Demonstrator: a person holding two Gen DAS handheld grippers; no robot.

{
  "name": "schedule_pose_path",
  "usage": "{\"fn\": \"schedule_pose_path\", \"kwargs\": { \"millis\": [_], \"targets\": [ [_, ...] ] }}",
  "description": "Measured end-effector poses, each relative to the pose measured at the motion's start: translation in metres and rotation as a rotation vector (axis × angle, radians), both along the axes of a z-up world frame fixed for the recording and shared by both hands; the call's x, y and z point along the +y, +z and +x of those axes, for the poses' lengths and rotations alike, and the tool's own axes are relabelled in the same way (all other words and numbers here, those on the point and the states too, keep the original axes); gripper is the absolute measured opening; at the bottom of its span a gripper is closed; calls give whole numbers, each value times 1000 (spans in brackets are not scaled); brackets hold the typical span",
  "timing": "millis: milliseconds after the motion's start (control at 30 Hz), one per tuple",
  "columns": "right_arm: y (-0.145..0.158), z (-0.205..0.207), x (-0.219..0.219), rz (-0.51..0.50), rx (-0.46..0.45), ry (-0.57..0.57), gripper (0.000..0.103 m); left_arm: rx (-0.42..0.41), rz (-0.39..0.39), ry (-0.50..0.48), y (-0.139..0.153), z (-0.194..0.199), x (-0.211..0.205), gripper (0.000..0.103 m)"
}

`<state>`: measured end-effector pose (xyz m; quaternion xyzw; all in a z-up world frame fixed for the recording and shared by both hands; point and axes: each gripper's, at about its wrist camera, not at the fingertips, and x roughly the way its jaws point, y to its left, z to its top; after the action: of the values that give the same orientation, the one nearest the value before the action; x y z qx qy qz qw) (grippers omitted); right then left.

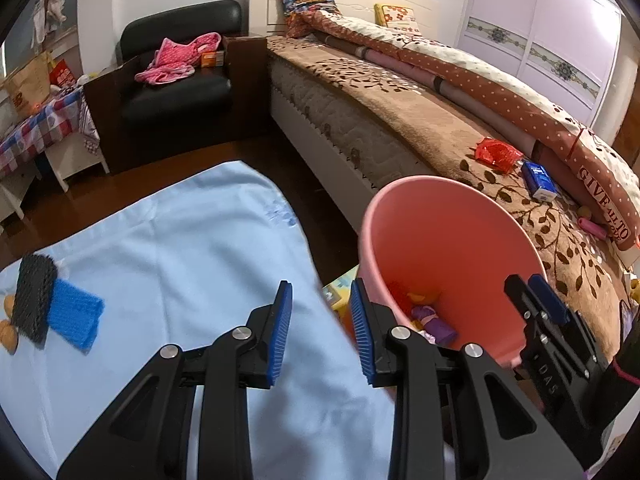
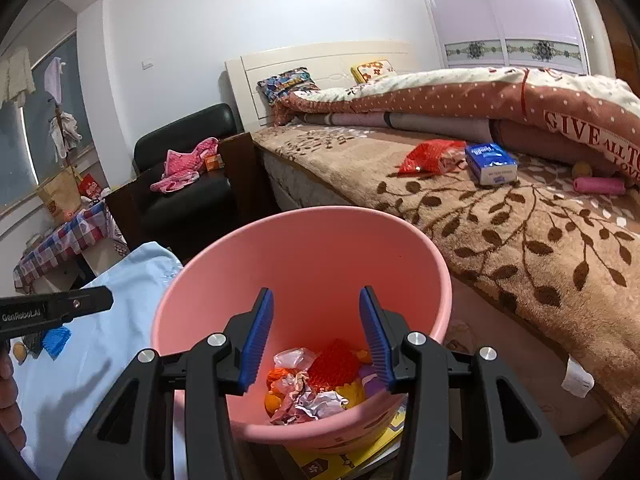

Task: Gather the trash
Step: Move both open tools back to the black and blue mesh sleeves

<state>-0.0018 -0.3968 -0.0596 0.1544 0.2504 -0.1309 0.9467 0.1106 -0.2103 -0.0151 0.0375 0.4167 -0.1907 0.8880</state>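
Both tongs stand open and empty: the left tongs [image 1: 320,336] just left of the pink bin [image 2: 400,248], the right tongs [image 2: 316,340] over its mouth, above the crumpled wrappers [image 2: 304,396] inside. Risk: reaching left for the blue knitted piece [image 1: 74,314], a finger could clip the rim and tip the bin.

Nuts [image 1: 8,322] half under scouring pad [image 1: 34,298]

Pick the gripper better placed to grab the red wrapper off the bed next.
Right, probably. The right gripper hangs open over the pink bin beside the bed, where the red wrapper lies. The left gripper is over the blue cloth.
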Motion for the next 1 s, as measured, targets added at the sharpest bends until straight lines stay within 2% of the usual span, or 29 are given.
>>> {"fn": "schedule_pose_path", "kwargs": {
  "millis": [300, 467, 600, 733, 833, 1000],
  "targets": [
    [17, -9, 24, -39, -23, 32, 45, -5, -19, 38, 6, -16, 42, 30],
    [26, -13, 44, -127, -17, 54, 45, -14, -24, 58, 8, -23, 63, 30],
    [33, -14, 51, -160, -6, 69, 45, -13, -34, 76, 9, -29, 81, 30],
    [41, -16, 63, -175, 2, 108, 45, -17, -43, 105, 9, -36, 101, 30],
    [48, -16, 80, -223, 15, 153, 45, -19, -58, 136, 9, -41, 119, 30],
    [58, -12, 115, -245, 26, 260, 45, -15, -66, 189, 7, -52, 153, 30]
  ]
}}
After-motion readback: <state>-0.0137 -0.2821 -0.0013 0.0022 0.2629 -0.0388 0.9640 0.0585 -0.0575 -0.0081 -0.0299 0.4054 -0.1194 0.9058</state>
